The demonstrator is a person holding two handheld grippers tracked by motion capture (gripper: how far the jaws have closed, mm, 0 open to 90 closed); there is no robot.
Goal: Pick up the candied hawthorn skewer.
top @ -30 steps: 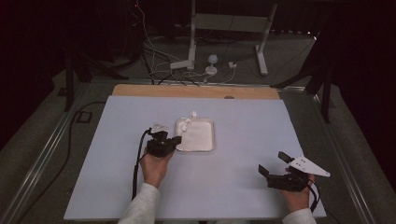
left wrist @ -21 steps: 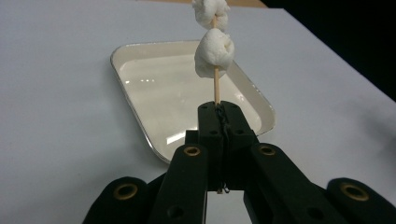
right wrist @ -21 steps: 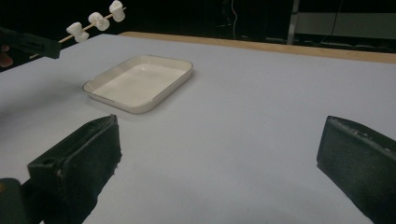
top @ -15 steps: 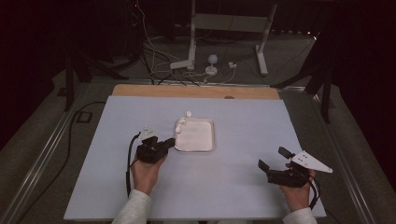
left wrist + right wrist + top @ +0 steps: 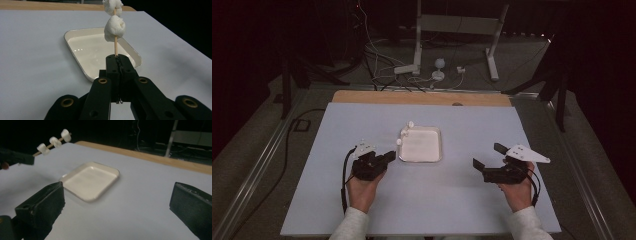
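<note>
Marshmallows (image 5: 114, 28) — puffy, on thin wooden skewer (image 5: 115, 46)

A pale blue-white table (image 5: 462, 200) stands in a dark room, with a strip of bare wood (image 5: 422, 98) along its far edge. Behind it, a white metal stand (image 5: 452, 30) rests on grey carpet (image 5: 257, 145) among loose cables (image 5: 387, 75). Metal rails (image 5: 259, 165) flank the table. The background is unlit.

A thin wooden skewer (image 5: 115, 47) threaded with three white marshmallows (image 5: 53, 142) juts from the clamped left hand-held gripper (image 5: 384, 158), angled over the left edge of the empty white tray (image 5: 421, 159), mid-frame on the worktop.
</note>
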